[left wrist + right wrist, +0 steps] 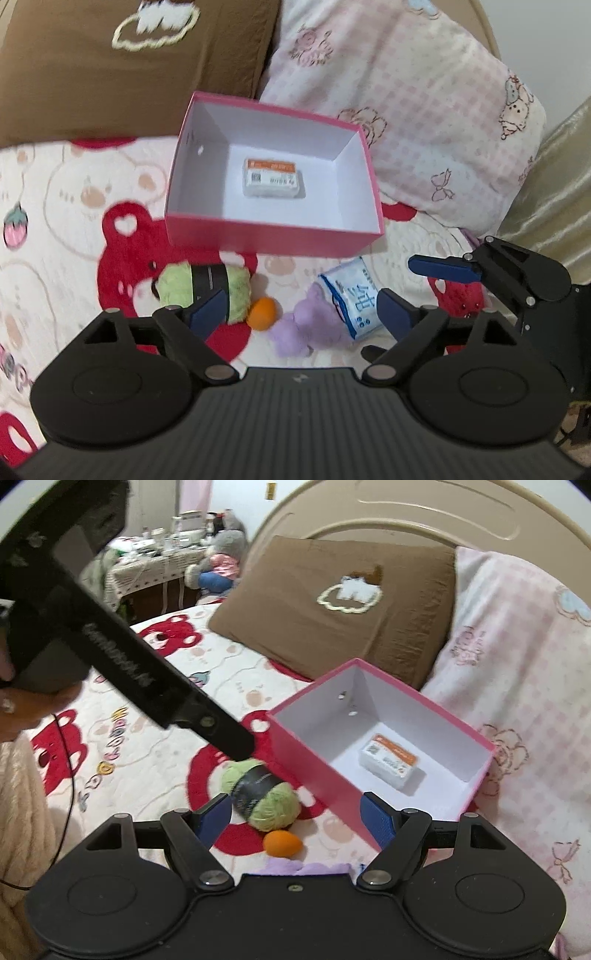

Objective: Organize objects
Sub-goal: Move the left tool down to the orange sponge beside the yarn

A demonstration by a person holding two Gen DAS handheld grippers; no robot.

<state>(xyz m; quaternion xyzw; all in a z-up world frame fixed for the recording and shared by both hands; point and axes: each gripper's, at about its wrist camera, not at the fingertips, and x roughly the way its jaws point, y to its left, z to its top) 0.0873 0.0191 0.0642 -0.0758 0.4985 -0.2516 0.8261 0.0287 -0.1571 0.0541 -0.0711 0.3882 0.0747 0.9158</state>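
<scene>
An open pink box [258, 232] [314, 764] sits on the bed with a small white-and-orange packet [274, 178] [391, 762] inside. In front of it lie a green yarn ball with a black band [207, 288] [264, 797], an orange egg-shaped sponge [262, 313] [282, 843], a purple plush [306, 328] [306, 868] and a blue-and-white tissue pack [354, 299]. My left gripper [301, 314] is open and empty above these loose items. My right gripper [297, 818] is open and empty over the yarn and sponge; it also shows in the left wrist view [417, 288].
A brown pillow [129, 62] [332, 609] and a pink checked pillow [406, 110] [517, 664] lie behind the box. The bedspread [55, 206] has red bear prints. A beige headboard [406, 513] and a cluttered table [162, 557] stand beyond.
</scene>
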